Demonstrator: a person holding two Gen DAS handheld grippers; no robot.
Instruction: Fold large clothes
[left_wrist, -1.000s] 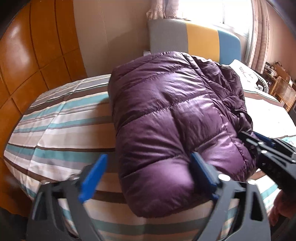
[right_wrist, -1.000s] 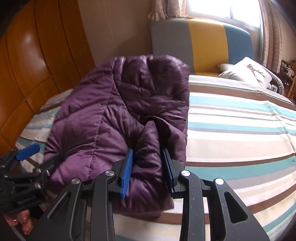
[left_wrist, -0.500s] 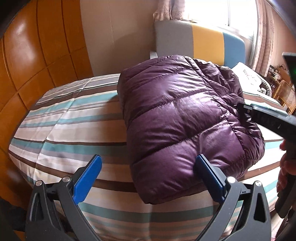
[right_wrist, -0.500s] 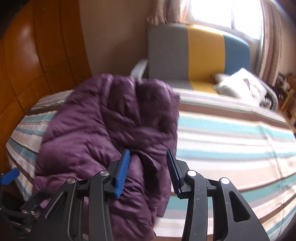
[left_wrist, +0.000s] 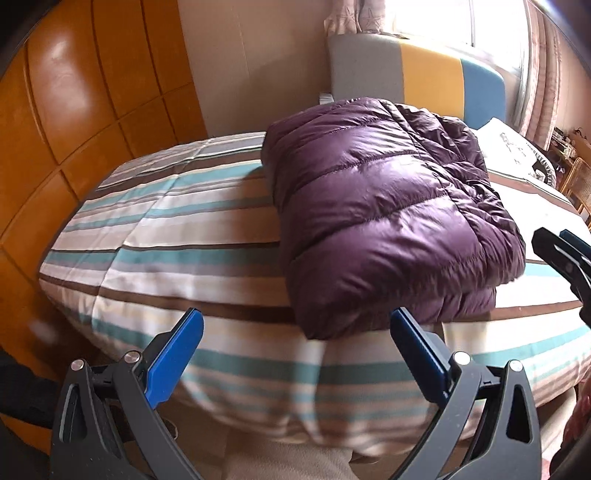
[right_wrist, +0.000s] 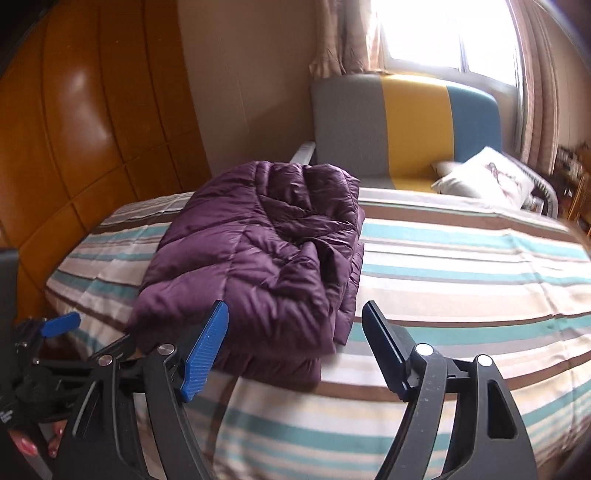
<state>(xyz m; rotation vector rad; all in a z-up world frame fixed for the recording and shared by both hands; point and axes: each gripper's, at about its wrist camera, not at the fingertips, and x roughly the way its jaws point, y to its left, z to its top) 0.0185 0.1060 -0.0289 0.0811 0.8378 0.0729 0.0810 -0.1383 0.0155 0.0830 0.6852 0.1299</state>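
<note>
I had both tools off the garment here. The puffy dark-purple quilted down jacket (left_wrist: 384, 225) lay folded into a thick, roughly rectangular bundle near the foot edge of the bed, on the striped teal, brown and cream bedspread (left_wrist: 166, 236). Its top panel was smooth and shiny with stitched horizontal channels; the side toward my right was bunched and wrinkled, with loose folds piled up (right_wrist: 295, 236). A lower layer stuck out beneath the top one at the near corner. One near corner hung slightly over the bed's edge.

My left gripper (left_wrist: 295, 354) was spread wide with nothing between its blue pads (left_wrist: 173, 354), hanging just short of the jacket's near corner. My right gripper (right_wrist: 295, 347) was likewise parted and empty, its left pad (right_wrist: 205, 349) overlapping the bundle's near edge in view; contact I could not tell.

Behind the bed stood a grey, yellow and blue upholstered headboard (right_wrist: 402, 122), with a white printed pillow (right_wrist: 484, 177) beside it and orange wooden panelling (left_wrist: 74, 110) on the left.
</note>
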